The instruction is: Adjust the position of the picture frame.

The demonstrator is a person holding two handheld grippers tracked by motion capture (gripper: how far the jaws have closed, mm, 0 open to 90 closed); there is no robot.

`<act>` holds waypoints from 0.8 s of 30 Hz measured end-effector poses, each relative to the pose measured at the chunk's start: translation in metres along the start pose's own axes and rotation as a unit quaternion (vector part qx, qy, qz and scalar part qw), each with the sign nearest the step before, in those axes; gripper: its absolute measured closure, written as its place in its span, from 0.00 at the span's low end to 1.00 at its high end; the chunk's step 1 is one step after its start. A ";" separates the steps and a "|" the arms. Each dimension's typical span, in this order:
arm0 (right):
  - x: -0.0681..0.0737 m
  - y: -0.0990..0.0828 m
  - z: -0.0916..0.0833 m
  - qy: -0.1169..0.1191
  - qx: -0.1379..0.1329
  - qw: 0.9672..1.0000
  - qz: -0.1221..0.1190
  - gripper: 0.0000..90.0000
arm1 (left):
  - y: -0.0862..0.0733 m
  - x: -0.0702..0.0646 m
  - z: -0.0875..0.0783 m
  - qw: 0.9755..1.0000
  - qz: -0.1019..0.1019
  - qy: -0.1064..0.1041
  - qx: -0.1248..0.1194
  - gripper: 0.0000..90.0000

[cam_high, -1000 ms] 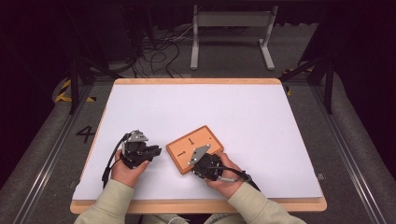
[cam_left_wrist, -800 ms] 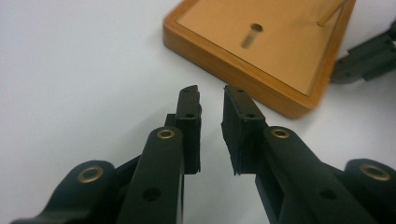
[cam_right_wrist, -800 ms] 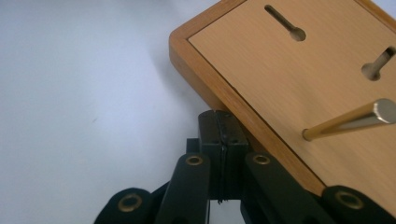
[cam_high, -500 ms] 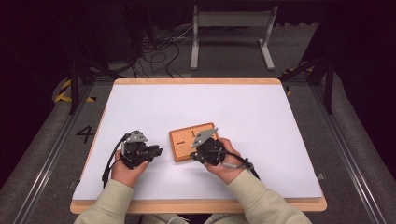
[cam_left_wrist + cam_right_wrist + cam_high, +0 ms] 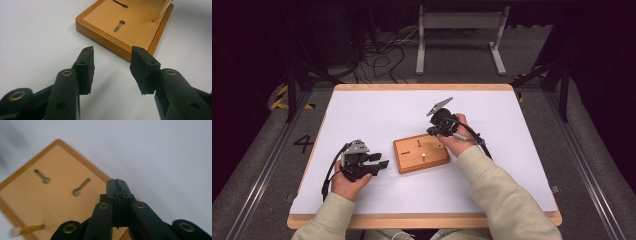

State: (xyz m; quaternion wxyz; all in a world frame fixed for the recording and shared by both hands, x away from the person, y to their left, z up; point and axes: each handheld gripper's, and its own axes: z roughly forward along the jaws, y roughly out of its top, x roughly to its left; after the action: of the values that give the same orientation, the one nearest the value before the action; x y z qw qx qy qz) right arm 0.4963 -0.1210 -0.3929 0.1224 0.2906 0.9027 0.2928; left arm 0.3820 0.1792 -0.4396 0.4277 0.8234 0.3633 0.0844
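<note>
- The board [image 5: 421,153] lies flat near the middle of the table [image 5: 362,107], between the two grippers and touching neither.
- It is a rectangular wooden slab with a darker raised rim and a paler inset face; it looks rigid, solid and moderately light, not fragile.
- The finish seems smooth, perhaps a little slippery; the square rim edges likely offer the surest hold, pinched across a side or corner.
- Two keyhole-shaped slots [image 5: 119,26] are cut into the face, and a thin wooden peg [image 5: 27,230] stands from it, pale at the tip; the peg looks slender enough to snap if knocked.
- The left gripper [image 5: 112,67] sits just beside the board's near corner, its jaws parted with nothing between them; they have just been opening.
- The right gripper [image 5: 116,186] is clenched tight on nothing, pads pressed together, held beyond the board's far right corner.
- The table top is a matt white sheet with a wooden edge.
</note>
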 end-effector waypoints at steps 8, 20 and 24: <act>-0.032 -0.001 0.030 -0.028 0.043 0.998 0.042 1.00 | -0.001 0.000 0.003 1.000 -0.002 0.007 0.011 0.58; -0.032 -0.012 0.025 0.004 0.063 0.997 0.048 1.00 | -0.001 0.000 0.002 1.000 0.002 0.007 0.006 0.58; -0.026 -0.027 0.019 0.017 0.066 0.996 0.049 1.00 | 0.000 -0.002 0.003 1.000 0.001 0.007 0.007 0.58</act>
State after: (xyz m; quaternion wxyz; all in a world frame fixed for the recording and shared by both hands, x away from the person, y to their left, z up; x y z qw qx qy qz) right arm 0.5124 -0.1457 -0.4226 0.0731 0.3366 0.9069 0.2427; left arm 0.3822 0.1761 -0.4410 0.4193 0.8261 0.3663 0.0875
